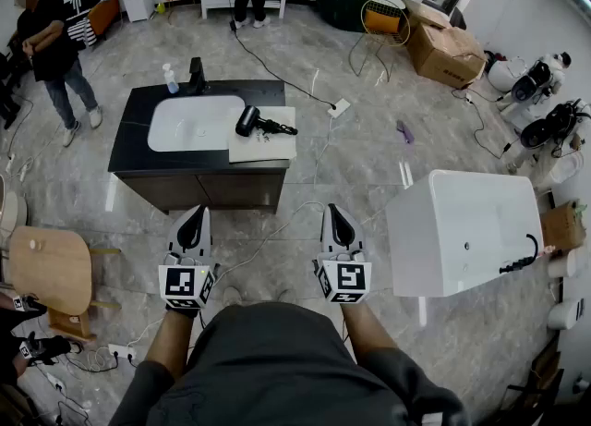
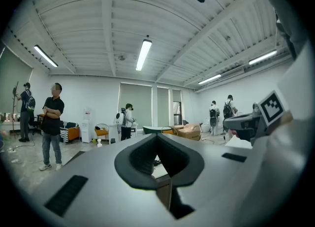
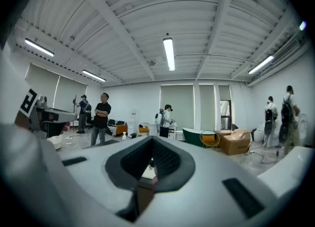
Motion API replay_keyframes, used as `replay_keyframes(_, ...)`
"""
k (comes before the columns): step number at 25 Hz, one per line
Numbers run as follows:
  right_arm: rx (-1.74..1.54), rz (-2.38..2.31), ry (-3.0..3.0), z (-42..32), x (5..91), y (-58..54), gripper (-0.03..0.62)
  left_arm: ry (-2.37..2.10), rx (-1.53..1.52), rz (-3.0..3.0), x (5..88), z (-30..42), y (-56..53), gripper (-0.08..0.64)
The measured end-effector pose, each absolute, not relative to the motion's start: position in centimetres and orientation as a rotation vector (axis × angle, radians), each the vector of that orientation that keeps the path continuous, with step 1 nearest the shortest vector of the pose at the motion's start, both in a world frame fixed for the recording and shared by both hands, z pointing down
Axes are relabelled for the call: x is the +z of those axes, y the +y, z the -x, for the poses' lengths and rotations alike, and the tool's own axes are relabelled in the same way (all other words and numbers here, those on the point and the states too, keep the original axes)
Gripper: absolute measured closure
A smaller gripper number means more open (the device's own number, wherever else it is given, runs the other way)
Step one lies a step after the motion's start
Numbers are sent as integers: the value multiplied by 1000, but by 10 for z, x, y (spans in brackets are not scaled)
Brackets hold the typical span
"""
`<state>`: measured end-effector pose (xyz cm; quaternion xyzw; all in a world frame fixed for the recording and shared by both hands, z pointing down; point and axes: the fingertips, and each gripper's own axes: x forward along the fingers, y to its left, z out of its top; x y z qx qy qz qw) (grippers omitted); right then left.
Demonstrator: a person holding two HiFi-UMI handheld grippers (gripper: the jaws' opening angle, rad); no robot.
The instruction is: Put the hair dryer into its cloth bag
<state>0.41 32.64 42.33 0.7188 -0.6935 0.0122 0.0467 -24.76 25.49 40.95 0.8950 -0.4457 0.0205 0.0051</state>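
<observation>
Both tongs clenched on nothing - left tongs [image 1: 196, 213] and right tongs [image 1: 334, 212] are held level, well short of the surface [image 1: 129, 152]. Hair dryer [image 1: 261, 124] lies on top of the pale cloth bag [image 1: 268, 147], not in it, just beside the sink basin [image 1: 189, 124]. Dryer looks rigid, smooth, head-heavy: grip the handle close to the head. Bag is limp - 1 of the tongs should pinch its mouth open. Bag looks flat and empty; basin looks empty too.
</observation>
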Motion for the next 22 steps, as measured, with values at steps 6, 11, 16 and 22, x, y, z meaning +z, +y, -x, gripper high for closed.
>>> replay_keyframes(6, 42, -2187, -2119, -6, 423, 327, 592, -1397, 73, -2801, 409, 246, 255, 560)
replay_keyframes(11, 45, -2180, -2122, -6, 426, 324, 592, -1399, 81, -2799, 411, 245, 253, 560)
replay_keyframes(16, 51, -2184, -2129, -9, 427, 324, 592, -1395, 73, -2795, 411, 243, 252, 560)
replay_keyframes(22, 36, -2206, -2148, -16, 426, 325, 478, -1335, -10, -2802, 405, 243, 254, 333)
